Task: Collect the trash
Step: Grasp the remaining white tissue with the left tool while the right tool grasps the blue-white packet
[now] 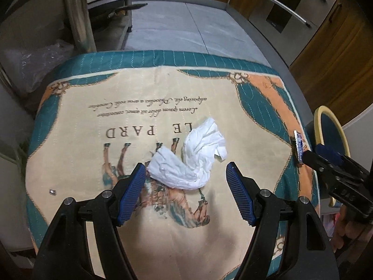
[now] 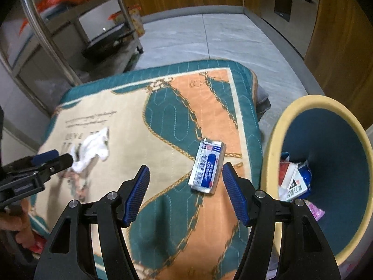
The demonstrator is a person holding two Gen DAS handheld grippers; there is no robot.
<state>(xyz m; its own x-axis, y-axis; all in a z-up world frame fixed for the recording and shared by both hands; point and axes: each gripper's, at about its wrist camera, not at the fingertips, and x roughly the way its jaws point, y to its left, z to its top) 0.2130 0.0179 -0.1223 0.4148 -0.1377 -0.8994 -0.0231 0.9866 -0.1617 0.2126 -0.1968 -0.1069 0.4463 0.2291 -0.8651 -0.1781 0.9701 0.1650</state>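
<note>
A crumpled white tissue (image 1: 198, 156) lies on the printed cushion (image 1: 93, 121). My left gripper (image 1: 186, 186) is open just in front of it, the left pad touching its near end. It also shows in the right wrist view (image 2: 93, 150). A small silver and blue box (image 2: 207, 165) lies on the cushion (image 2: 163, 121) near its right edge. My right gripper (image 2: 185, 191) is open, with the box just ahead by the right finger. The box (image 1: 299, 147) shows edge-on in the left wrist view.
A blue bin with a cream rim (image 2: 275, 140) stands right of the cushion and holds several packets (image 2: 293, 182). A metal rack (image 1: 79, 16) stands at the back left. Wooden cabinets (image 1: 338, 53) line the right. A tiny scrap (image 1: 52, 191) lies on the cushion's left.
</note>
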